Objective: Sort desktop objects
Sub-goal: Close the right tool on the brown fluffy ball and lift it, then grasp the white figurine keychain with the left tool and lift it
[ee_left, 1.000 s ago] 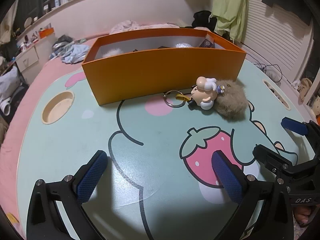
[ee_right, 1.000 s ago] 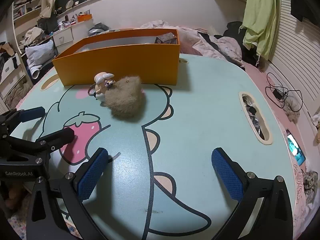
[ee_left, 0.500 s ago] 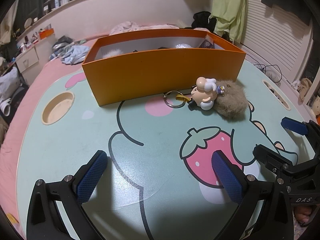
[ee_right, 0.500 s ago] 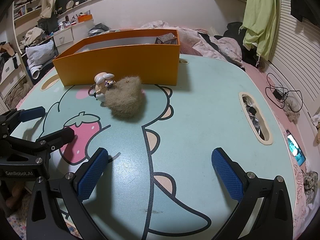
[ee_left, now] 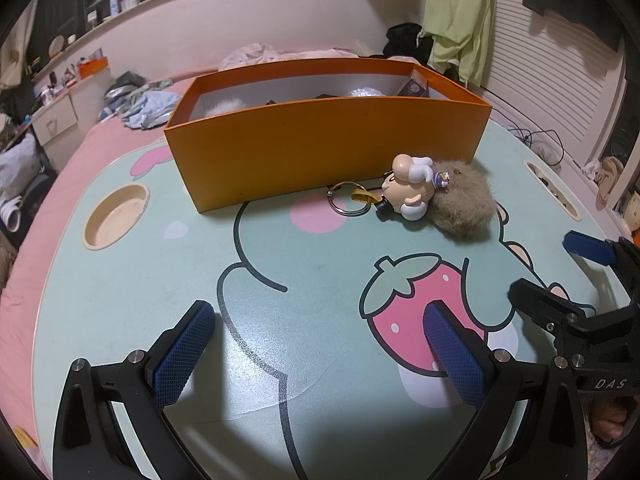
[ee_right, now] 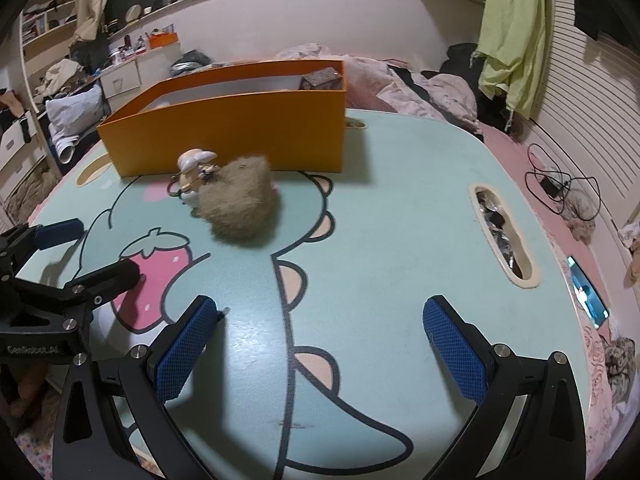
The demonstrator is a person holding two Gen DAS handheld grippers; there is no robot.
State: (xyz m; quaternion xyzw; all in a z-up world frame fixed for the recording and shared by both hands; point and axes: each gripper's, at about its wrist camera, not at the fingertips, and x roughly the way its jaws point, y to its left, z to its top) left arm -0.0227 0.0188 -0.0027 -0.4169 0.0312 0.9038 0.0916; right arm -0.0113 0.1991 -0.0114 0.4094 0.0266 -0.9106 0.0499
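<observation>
Nothing on the tabletop (ee_left: 120,300) has moved, though the right view has tilted slightly; both hand-held grippers, left (ee_left: 320,354) and right (ee_right: 320,344), wait apart and empty, low in frame, facing the fluffy keychain toy (ee_left: 436,196) beside the orange box (ee_left: 320,148), probably its destination.

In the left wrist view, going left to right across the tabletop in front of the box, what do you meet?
Round cup recess → key ring → figurine → fur pompom → slot in the table.
</observation>
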